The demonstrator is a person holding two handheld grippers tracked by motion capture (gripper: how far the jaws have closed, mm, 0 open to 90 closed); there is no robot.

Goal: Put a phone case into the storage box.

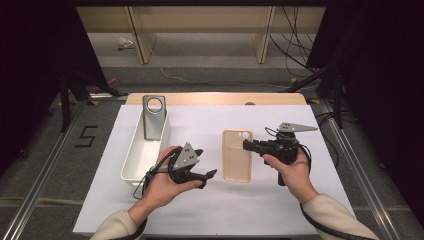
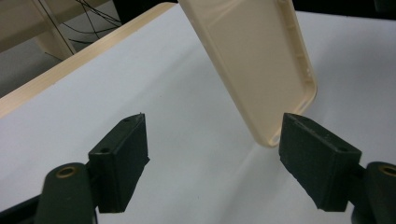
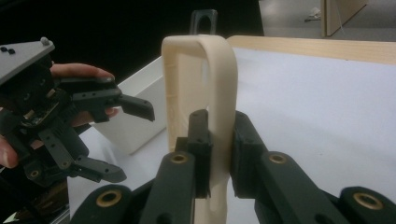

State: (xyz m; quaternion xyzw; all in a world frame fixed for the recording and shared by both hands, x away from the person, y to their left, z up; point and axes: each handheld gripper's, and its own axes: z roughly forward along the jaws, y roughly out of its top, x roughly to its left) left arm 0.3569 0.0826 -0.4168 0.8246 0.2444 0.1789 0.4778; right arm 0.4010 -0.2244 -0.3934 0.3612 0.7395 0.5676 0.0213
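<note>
A beige phone case (image 1: 237, 155) sits mid-table, its hollow side up. My right gripper (image 1: 248, 145) is shut on its right rim near the camera cutout. In the right gripper view the pads (image 3: 201, 135) pinch the rim of the beige case (image 3: 198, 88). My left gripper (image 1: 205, 163) stands open just left of the case's near corner, holding nothing. In the left gripper view the case (image 2: 252, 56) hangs tilted over the white table cover, its corner close to the right jaw of the open left gripper (image 2: 212, 140). From the right gripper view the left gripper (image 3: 128, 140) is open too.
A white bin (image 1: 132, 155) stands at the left, with a grey phone case (image 1: 153, 120) leaning upright at its far end. The table's wooden edge (image 1: 215, 98) runs along the back. Shelves and cables lie on the floor beyond.
</note>
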